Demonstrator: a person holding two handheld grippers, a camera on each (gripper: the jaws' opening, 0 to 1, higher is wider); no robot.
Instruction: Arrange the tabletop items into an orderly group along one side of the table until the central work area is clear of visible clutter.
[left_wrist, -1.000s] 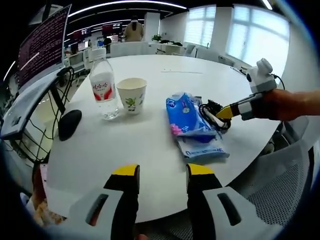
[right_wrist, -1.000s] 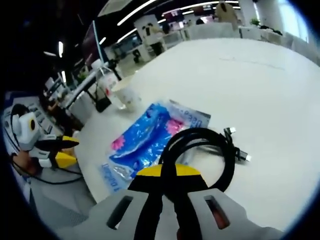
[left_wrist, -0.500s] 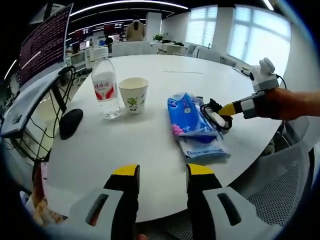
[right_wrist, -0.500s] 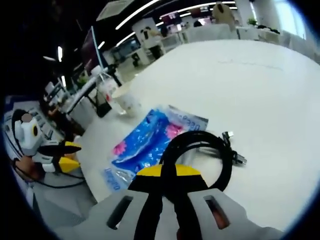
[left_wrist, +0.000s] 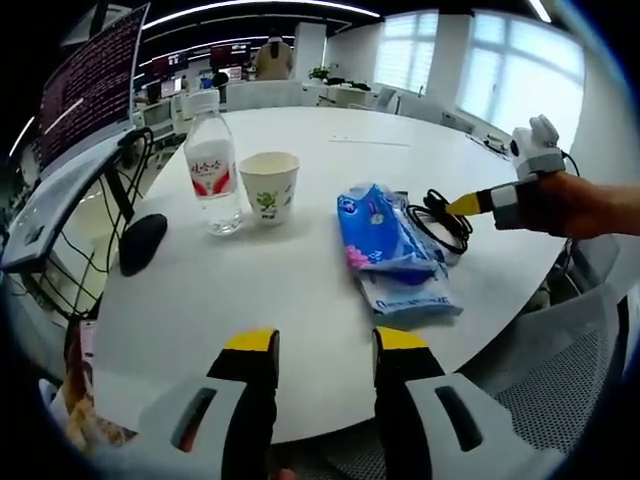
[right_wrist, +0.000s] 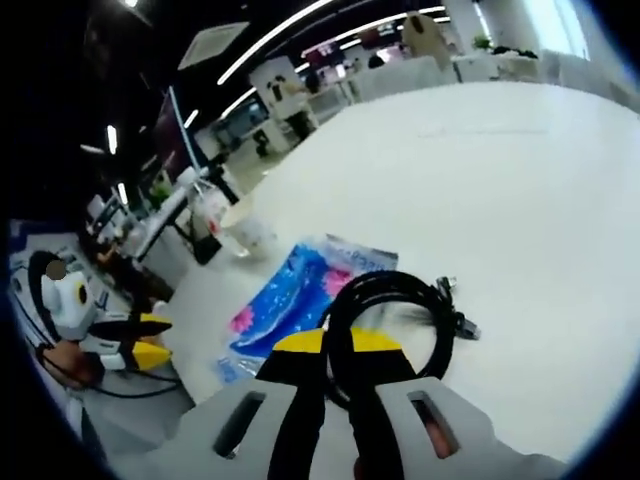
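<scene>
My right gripper (right_wrist: 335, 350) is shut on a coiled black cable (right_wrist: 400, 295), whose plug end trails toward the white table (right_wrist: 520, 190). In the left gripper view the right gripper (left_wrist: 468, 204), held by a hand, keeps the cable (left_wrist: 440, 218) just right of the blue tissue pack (left_wrist: 390, 250). A water bottle (left_wrist: 212, 170) and a paper cup (left_wrist: 268, 186) stand side by side at the left. My left gripper (left_wrist: 325, 345) is open above the near table edge, with nothing between its fingers. The right gripper view also shows the tissue pack (right_wrist: 290, 300), cup (right_wrist: 245, 225) and left gripper (right_wrist: 140, 335).
A black mouse (left_wrist: 142, 244) lies near the table's left edge, beside a monitor (left_wrist: 90, 90) with hanging cables. A mesh chair (left_wrist: 560, 390) stands at the right of the table (left_wrist: 300, 300). Desks and a person are far behind.
My right gripper has drawn the cable up and a little to the right, away from the tissue pack. The left gripper has stayed put.
</scene>
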